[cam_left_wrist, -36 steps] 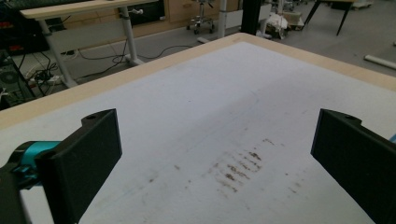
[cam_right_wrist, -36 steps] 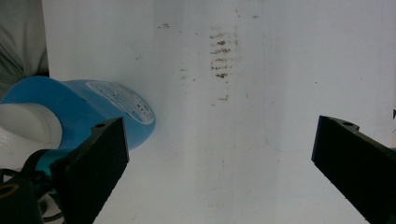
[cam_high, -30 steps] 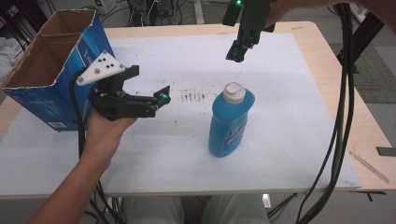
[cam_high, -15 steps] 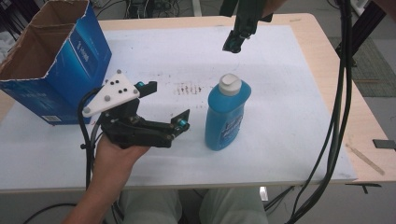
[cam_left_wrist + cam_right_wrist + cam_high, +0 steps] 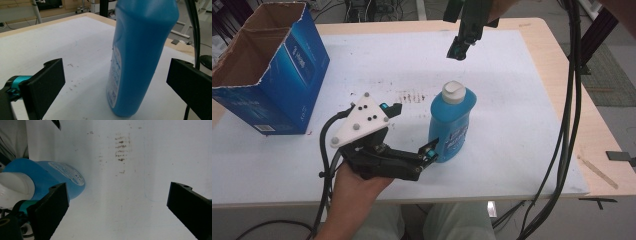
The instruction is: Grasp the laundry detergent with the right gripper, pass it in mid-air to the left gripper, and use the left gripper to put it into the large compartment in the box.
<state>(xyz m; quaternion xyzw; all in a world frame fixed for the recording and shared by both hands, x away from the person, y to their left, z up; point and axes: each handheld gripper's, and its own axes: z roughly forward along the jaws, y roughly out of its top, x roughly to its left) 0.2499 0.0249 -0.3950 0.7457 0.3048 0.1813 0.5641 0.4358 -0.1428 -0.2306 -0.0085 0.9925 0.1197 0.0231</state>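
A blue bottle [image 5: 451,126] with a white cap [image 5: 453,92] stands upright near the middle of the white table [image 5: 522,100]. My left gripper [image 5: 409,130] is held low just left of it, open, one teal-tipped jaw almost at the bottle's base. In the left gripper view the bottle [image 5: 140,57] rises close ahead between the wide-apart jaws of the gripper [image 5: 115,85], apart from both. My right gripper [image 5: 458,50] hangs high over the table's far side, behind the bottle. It is open [image 5: 117,207] and looks down on the bottle [image 5: 60,178] and bare tabletop.
An open blue cardboard box [image 5: 272,75] stands at the far left. Dark smudges [image 5: 412,95] mark the table beside the bottle. Thick black cables [image 5: 568,125] hang down the right side, and a thin wooden stick [image 5: 597,171] lies on the right rim.
My left gripper has swung from beside the box rightward and nearer the front edge, up to the bottle's base. The right gripper has stayed high at the back.
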